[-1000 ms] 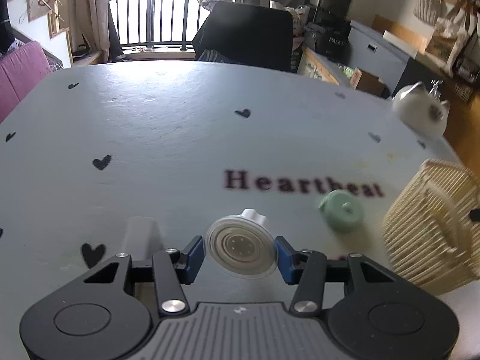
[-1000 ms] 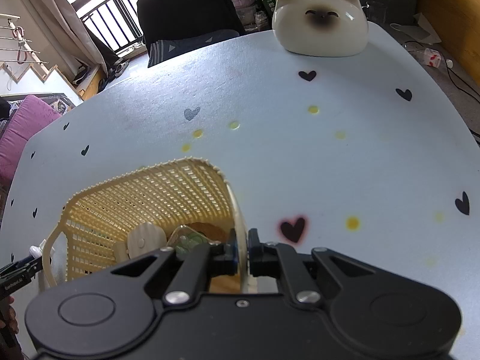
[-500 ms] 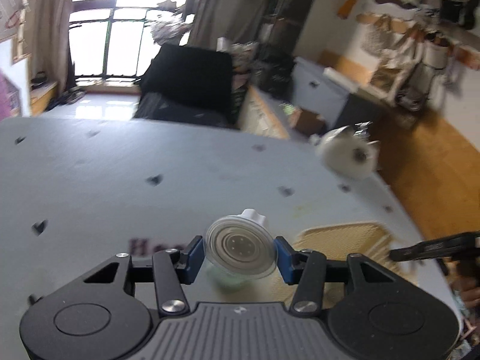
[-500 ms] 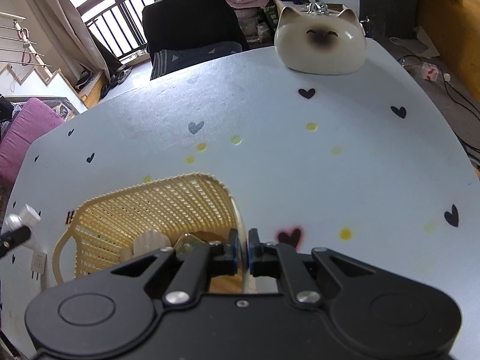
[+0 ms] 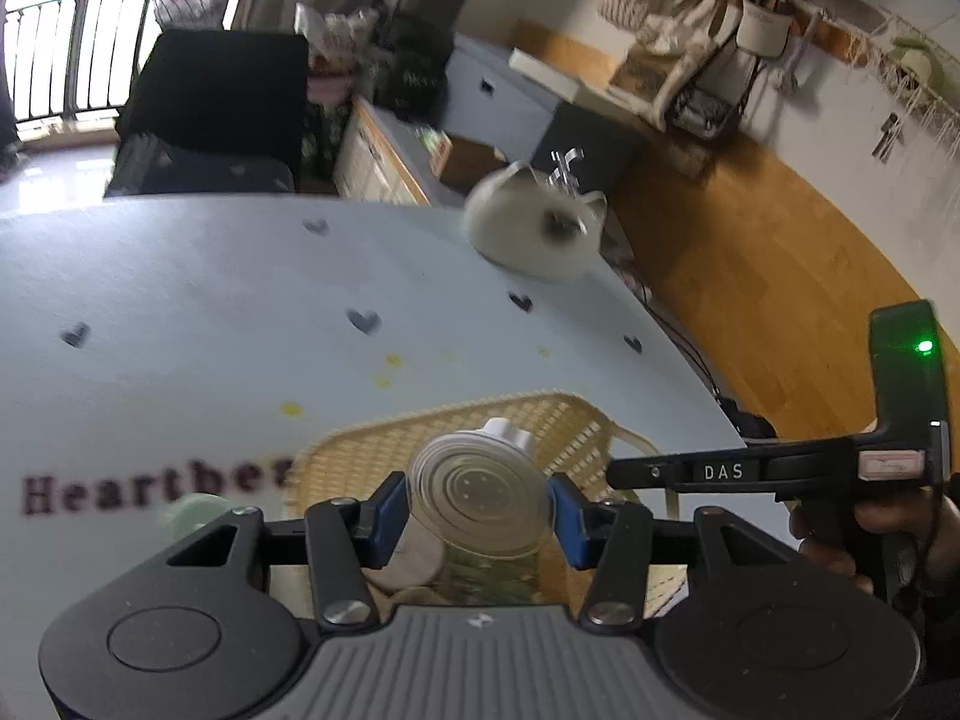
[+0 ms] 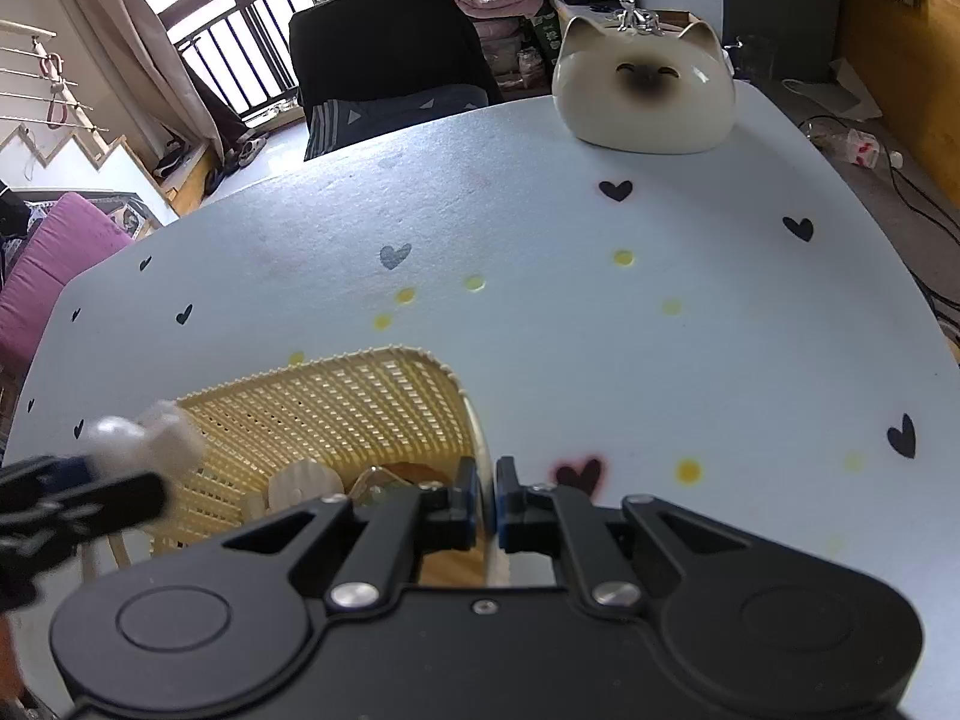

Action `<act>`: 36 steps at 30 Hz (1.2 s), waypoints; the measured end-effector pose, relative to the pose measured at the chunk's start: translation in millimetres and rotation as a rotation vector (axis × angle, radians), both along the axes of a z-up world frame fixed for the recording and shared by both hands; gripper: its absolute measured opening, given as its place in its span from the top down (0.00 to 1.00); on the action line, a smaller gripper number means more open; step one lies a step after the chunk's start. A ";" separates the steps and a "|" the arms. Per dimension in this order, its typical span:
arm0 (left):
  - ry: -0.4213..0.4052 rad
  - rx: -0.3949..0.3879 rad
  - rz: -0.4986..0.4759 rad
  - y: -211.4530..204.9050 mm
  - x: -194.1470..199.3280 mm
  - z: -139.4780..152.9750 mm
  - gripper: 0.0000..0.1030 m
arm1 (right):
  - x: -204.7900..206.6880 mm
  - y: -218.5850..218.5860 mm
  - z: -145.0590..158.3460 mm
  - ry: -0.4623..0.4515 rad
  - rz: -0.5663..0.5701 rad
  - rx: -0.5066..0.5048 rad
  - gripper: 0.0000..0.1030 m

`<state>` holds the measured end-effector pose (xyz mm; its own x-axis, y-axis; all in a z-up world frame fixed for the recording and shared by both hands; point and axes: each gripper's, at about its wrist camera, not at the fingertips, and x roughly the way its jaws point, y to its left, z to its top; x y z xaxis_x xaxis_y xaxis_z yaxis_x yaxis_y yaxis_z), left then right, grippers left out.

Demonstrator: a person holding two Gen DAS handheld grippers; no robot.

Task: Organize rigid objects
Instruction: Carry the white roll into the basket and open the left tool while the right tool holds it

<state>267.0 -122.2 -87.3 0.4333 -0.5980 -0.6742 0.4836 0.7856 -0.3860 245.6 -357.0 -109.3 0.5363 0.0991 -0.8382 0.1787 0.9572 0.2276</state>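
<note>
Pale blue desk point(image 6: 600, 360), printed with dark hearts and the lettering "Heartbe…" at the left edge of the left wrist view. A mint-green round object point(image 5: 195, 510) lay on the desk just below that lettering, blurred; probably a small lid or cap, type not confirmed. To its right, the left hand-held gripper point(image 5: 477, 507) pinched a clear round suction-cup piece with a white knob point(image 5: 480, 489) between its blue pads, disc face toward the camera. The piece hung over the open top of the cream woven basket point(image 5: 576, 426), not yet inside it. Inside the basket, below the held piece, were a white rounded item and something clear; details poor. Right of that, the right hand-held gripper point(image 5: 612, 471) reached across to the basket's right edge, a hand point(image 5: 864, 540) wrapped around its grip. At the far desk edge sat a cream cat-shaped ornament point(image 5: 534, 234).

Right wrist view: left gripper and white knob entered at far left, blurred. Centre, the right hand-held gripper's jaws were pressed together on the basket's rim point(image 6: 480, 456). Cat ornament upper right, well apart from the basket.
</note>
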 end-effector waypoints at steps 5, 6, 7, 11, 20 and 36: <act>0.048 0.013 -0.026 -25.2 11.4 -16.0 0.50 | -0.4 -1.4 -0.4 -0.001 -0.004 0.009 0.94; 0.057 0.015 -0.027 -29.5 13.8 -18.9 0.50 | -0.4 -1.8 -0.5 -0.001 -0.004 0.012 0.94; 0.065 0.018 -0.028 -33.0 16.3 -21.3 0.50 | -0.4 -2.1 -0.6 -0.001 -0.004 0.013 0.94; 0.093 0.044 -0.042 -47.3 25.4 -31.8 0.50 | -0.3 -2.4 -0.7 -0.001 -0.004 0.013 0.94; 0.120 0.093 -0.078 -73.1 37.0 -47.3 0.50 | -0.2 -3.5 -2.0 0.000 -0.002 0.022 0.94; 0.145 0.120 -0.059 -72.0 39.6 -53.2 0.34 | 0.0 -3.9 -2.7 0.000 -0.008 0.034 0.94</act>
<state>306.6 -194.3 -140.4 0.2932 -0.5308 -0.7952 0.4766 0.8021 -0.3598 245.6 -360.9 -112.1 0.5369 0.1227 -0.8347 0.1868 0.9475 0.2595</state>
